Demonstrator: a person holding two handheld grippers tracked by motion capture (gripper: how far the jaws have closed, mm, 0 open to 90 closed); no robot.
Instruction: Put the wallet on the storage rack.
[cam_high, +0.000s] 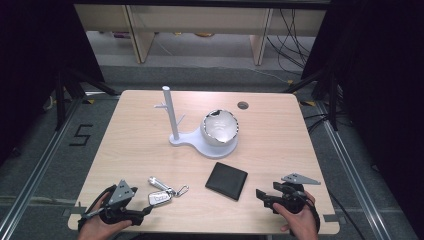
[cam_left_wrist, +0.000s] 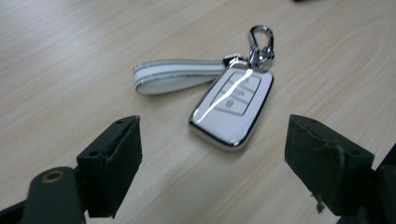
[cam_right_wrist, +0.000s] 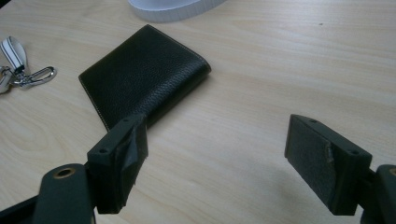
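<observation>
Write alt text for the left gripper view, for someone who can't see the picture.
A white car key fob with chrome trim lies flat on a light wooden table, just ahead of the left gripper, whose two black jaws stand wide open and touch nothing. A white strap loop and a silver clip are attached at the fob's far end.

The left tool (cam_left_wrist: 212, 163), jaws spread, faces a white key fob (cam_left_wrist: 232, 107).

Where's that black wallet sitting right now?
In the high view the black wallet lies flat near the table's front edge, right of the key fob, just ahead of the open right gripper.
</observation>
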